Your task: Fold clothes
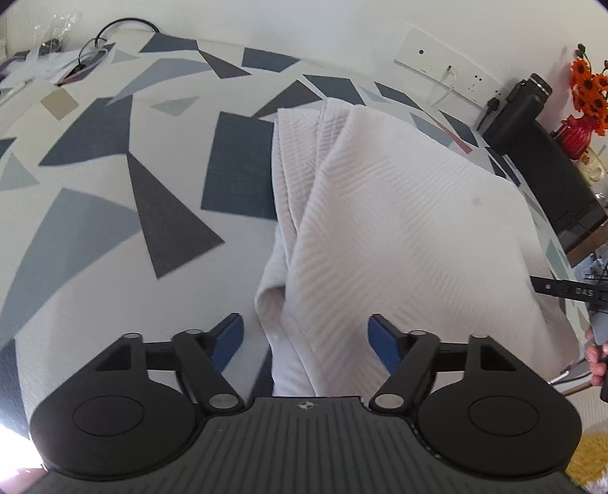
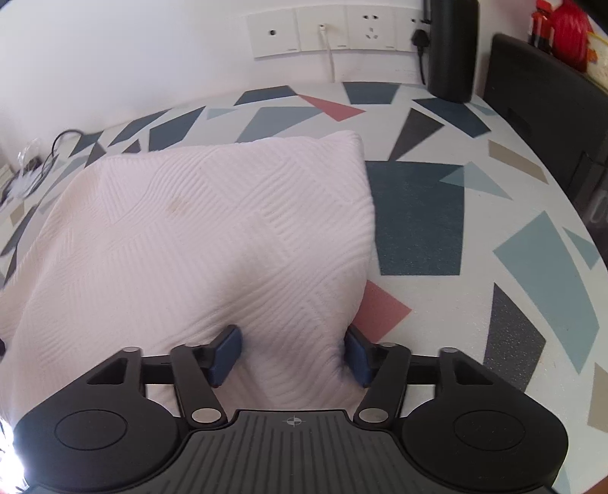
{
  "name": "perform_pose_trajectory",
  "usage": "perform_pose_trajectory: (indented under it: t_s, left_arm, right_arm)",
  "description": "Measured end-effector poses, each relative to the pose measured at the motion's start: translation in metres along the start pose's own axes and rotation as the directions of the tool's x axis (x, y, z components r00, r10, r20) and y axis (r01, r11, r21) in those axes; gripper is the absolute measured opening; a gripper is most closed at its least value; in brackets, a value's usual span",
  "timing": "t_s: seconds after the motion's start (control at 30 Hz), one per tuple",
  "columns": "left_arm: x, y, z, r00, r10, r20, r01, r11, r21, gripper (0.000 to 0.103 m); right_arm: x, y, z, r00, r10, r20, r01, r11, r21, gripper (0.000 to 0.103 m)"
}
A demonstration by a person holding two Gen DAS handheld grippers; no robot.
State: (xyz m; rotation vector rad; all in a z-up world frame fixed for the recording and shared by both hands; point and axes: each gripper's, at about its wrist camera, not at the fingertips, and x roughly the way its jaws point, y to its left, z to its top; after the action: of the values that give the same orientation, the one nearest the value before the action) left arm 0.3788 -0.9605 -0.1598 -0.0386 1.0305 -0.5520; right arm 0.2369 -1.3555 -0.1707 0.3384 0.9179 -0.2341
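cloth (image 2: 197,243) on table (image 2: 418,216) | wall sockets (image 2: 334,32) behind | speaker (image 2: 452,49) right

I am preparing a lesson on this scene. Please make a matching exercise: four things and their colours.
Things:
1. folded cloth
2. flowers
3. vase
4. claw pads

Colours:
A. red
B. blue
C. pale pink
D. orange

Pairs: 1-C, 2-D, 3-A, 4-B
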Motion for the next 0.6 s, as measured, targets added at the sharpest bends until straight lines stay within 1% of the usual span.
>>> perform_pose_trajectory:
  t_s: [0.03, 0.07, 0.1, 0.13, 0.17, 0.2, 0.23, 0.27, 0.3, 0.33, 0.4, 0.47, 0.53, 0.6]
  left_arm:
    - [0.003, 0.0, 0.007, 1.0, 0.009, 0.012, -0.009, 1.0, 0.018, 0.077]
    - [0.008, -0.001, 0.015, 1.0, 0.014, 0.015, -0.014, 0.999, 0.032, 0.079]
    - [0.015, -0.001, 0.023, 1.0, 0.015, 0.003, -0.015, 0.999, 0.039, 0.084]
    - [0.025, -0.002, 0.031, 1.0, 0.014, -0.015, -0.013, 0.999, 0.041, 0.085]
    - [0.034, -0.003, 0.038, 1.0, 0.013, -0.028, -0.012, 0.999, 0.045, 0.091]
    - [0.04, -0.007, 0.044, 1.0, 0.014, -0.016, -0.013, 0.998, 0.059, 0.091]
    - [0.047, -0.012, 0.05, 1.0, 0.015, -0.025, -0.014, 0.998, 0.065, 0.091]
    - [0.054, -0.017, 0.055, 0.999, 0.024, -0.031, -0.021, 0.997, 0.07, 0.095]
    - [0.061, -0.022, 0.06, 0.999, 0.032, -0.037, -0.029, 0.997, 0.076, 0.103]
    - [0.067, -0.027, 0.065, 0.998, 0.043, -0.042, -0.039, 0.996, 0.082, 0.103]
    - [0.074, -0.035, 0.067, 0.995, 0.087, -0.042, -0.082, 0.991, 0.109, 0.103]
    - [0.08, -0.043, 0.07, 0.991, 0.128, -0.041, -0.121, 0.984, 0.133, 0.103]
    - [0.08, -0.043, 0.068, 0.991, 0.129, -0.028, -0.124, 0.984, 0.128, 0.103]
    - [0.079, -0.042, 0.065, 0.993, 0.121, -0.012, -0.118, 0.984, 0.135, 0.103]
  right_arm:
    - [-0.001, -0.005, 0.002, 1.0, -0.002, 0.014, 0.001, 0.999, 0.036, 0.081]
    - [-0.003, -0.01, 0.003, 0.999, 0.004, 0.034, -0.006, 0.998, 0.07, 0.087]
    - [-0.005, -0.014, 0.004, 0.999, 0.005, 0.051, -0.01, 0.995, 0.096, 0.09]
    - [-0.005, -0.017, 0.005, 0.998, 0.0, 0.06, -0.006, 0.994, 0.112, 0.096]
    - [-0.006, -0.02, 0.006, 0.998, -0.006, 0.069, -0.003, 0.992, 0.128, 0.099]
    - [-0.006, -0.023, 0.007, 0.997, -0.015, 0.074, 0.005, 0.991, 0.136, 0.099]
    - [-0.004, -0.023, 0.008, 0.997, -0.028, 0.071, 0.018, 0.992, 0.128, 0.099]
    - [-0.001, -0.024, 0.009, 0.997, -0.035, 0.064, 0.027, 0.993, 0.119, 0.1]
    - [0.002, -0.024, 0.01, 0.998, -0.038, 0.054, 0.032, 0.993, 0.112, 0.1]
    - [0.006, -0.024, 0.01, 0.998, -0.038, 0.043, 0.033, 0.994, 0.107, 0.102]
    - [0.012, -0.022, 0.01, 0.999, -0.031, 0.024, 0.029, 0.994, 0.101, 0.102]
    - [0.016, -0.015, 0.009, 0.998, -0.05, 0.033, 0.048, 0.996, 0.076, 0.102]
    - [0.018, -0.011, 0.008, 0.997, -0.072, 0.039, 0.069, 0.996, 0.059, 0.102]
    - [0.019, -0.011, 0.008, 0.996, -0.076, 0.042, 0.073, 0.995, 0.064, 0.102]
